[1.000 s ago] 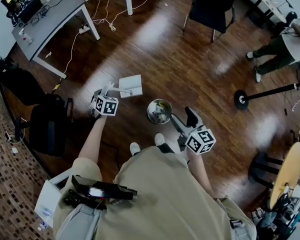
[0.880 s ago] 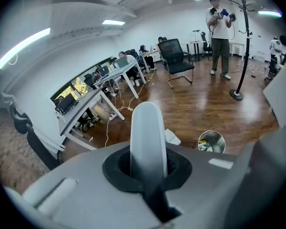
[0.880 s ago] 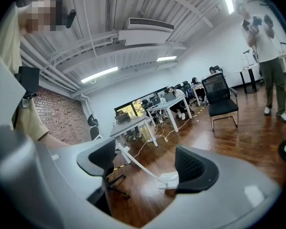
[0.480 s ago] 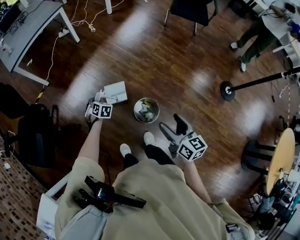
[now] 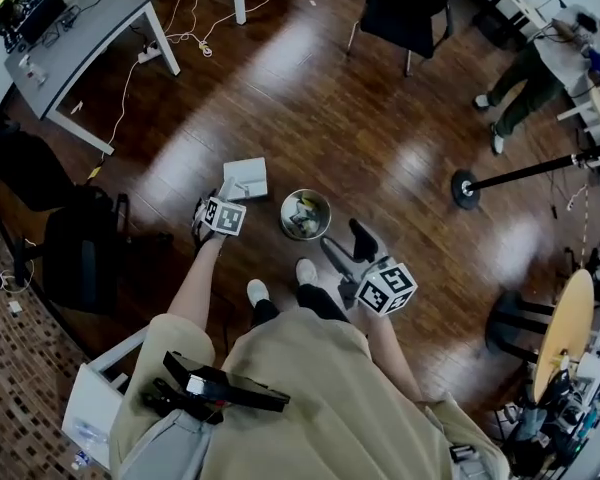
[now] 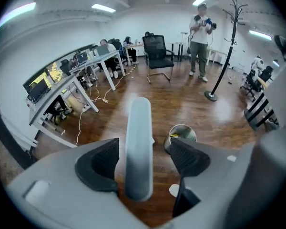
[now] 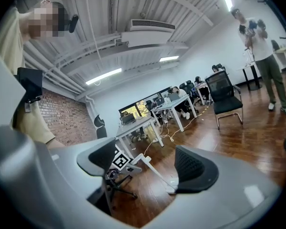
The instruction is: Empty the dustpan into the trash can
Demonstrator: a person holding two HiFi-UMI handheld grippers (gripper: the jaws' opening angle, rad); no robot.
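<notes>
The light, stiff dustpan (image 5: 247,178) was judged best taken by its smooth handle (image 6: 138,128), then loose between the left gripper's (image 6: 142,157) just-opened fingers; the right gripper's (image 7: 148,168) fingers stood apart, empty.

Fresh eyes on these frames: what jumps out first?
A white plastic dustpan sits on the dark wood floor beside a small round metal trash can holding litter, by the person's feet. On the left gripper, the jaws have just been opening, with the dustpan's pale handle standing loose between them. The right gripper is open and empty, right of the can.
</notes>
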